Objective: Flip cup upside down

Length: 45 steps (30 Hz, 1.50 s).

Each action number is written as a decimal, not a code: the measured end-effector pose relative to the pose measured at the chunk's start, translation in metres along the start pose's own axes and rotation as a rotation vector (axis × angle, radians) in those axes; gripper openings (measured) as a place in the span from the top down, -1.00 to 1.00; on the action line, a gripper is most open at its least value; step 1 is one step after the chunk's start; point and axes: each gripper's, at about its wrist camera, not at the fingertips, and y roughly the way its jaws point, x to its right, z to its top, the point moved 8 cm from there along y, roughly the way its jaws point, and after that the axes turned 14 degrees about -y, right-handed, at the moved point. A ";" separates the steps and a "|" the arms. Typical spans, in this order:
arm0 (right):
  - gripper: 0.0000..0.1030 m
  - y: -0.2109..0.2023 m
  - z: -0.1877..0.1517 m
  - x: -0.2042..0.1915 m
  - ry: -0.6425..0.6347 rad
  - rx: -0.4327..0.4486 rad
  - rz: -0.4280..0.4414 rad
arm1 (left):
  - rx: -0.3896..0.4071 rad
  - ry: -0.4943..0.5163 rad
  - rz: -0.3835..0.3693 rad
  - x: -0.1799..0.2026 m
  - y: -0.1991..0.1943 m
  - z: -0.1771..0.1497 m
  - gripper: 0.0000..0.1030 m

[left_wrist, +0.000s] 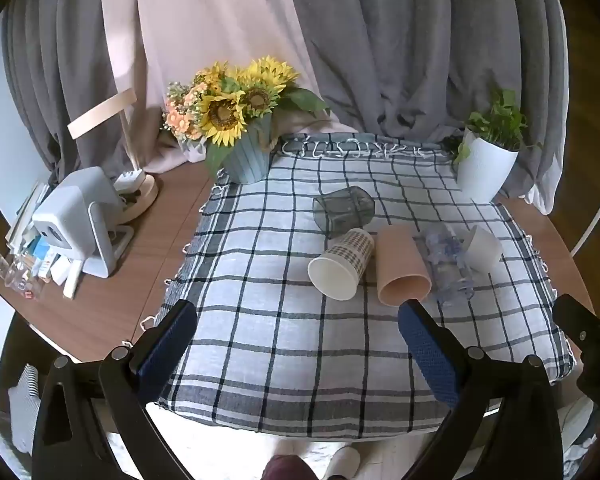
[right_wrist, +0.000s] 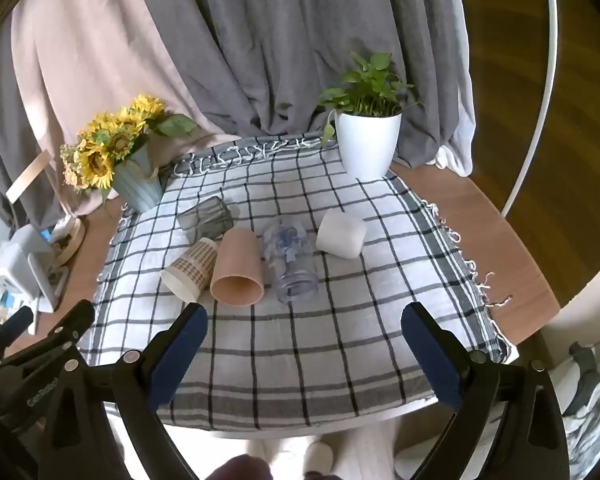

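Five cups lie tipped on the checked cloth [right_wrist: 300,340].
Both the left gripper [left_wrist: 296,344] and right gripper [right_wrist: 304,344] gape wide, empty, near the pink cup [right_wrist: 238,268].

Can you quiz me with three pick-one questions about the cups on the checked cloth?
1. What stands at the cloth's far right corner?
A. sunflowers
B. green plant in a white pot
C. lamp

2. How many cups lie on the blue-and-white checked cloth?
A. three
B. five
C. seven

3. How is the tall pink plastic cup placed?
A. on its side
B. upside down
C. upright

Answers: 1 B, the white pot stands there. 2 B, grey, checked paper, pink, clear and white cups. 3 A, its open mouth faces the cameras.
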 end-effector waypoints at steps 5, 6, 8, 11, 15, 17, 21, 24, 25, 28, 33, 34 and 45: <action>-0.91 0.001 0.001 0.000 0.001 0.004 -0.002 | -0.003 -0.003 -0.007 0.001 0.001 0.000 -0.99; -0.91 0.002 0.001 -0.001 0.000 0.007 -0.002 | -0.002 -0.004 -0.008 0.001 0.001 0.000 -0.99; -0.91 -0.003 0.004 -0.001 -0.005 0.013 -0.002 | 0.003 -0.006 -0.008 0.004 -0.003 0.005 -0.99; -0.91 -0.003 0.006 -0.003 -0.006 0.019 -0.003 | 0.010 -0.005 -0.006 0.006 -0.007 0.008 -0.99; -0.91 -0.007 0.009 0.000 -0.004 0.032 -0.002 | 0.024 -0.003 -0.010 0.004 -0.006 0.010 -0.99; -0.91 -0.008 0.010 0.000 -0.007 0.037 -0.003 | 0.035 0.013 -0.014 0.006 -0.007 0.011 -0.99; -0.91 -0.010 0.012 0.001 -0.011 0.042 -0.003 | 0.054 0.031 -0.011 0.009 -0.009 0.011 -0.99; -0.91 -0.011 0.012 0.001 -0.009 0.041 -0.004 | 0.048 0.024 -0.025 0.010 -0.009 0.012 -0.99; -0.91 -0.011 0.012 0.000 -0.008 0.042 -0.006 | 0.048 0.022 -0.026 0.010 -0.009 0.012 -0.99; -0.91 -0.010 0.013 -0.001 -0.012 0.043 -0.007 | 0.051 0.021 -0.023 0.010 -0.009 0.013 -0.99; -0.91 -0.011 0.014 -0.001 -0.012 0.041 -0.005 | 0.045 0.020 -0.031 0.010 -0.010 0.011 -0.99; -0.91 -0.011 0.014 -0.001 -0.012 0.043 -0.009 | 0.042 0.012 -0.036 0.009 -0.009 0.012 -0.99; -0.91 -0.015 0.016 0.002 -0.008 0.051 -0.007 | 0.023 -0.007 -0.043 0.008 -0.008 0.006 -0.99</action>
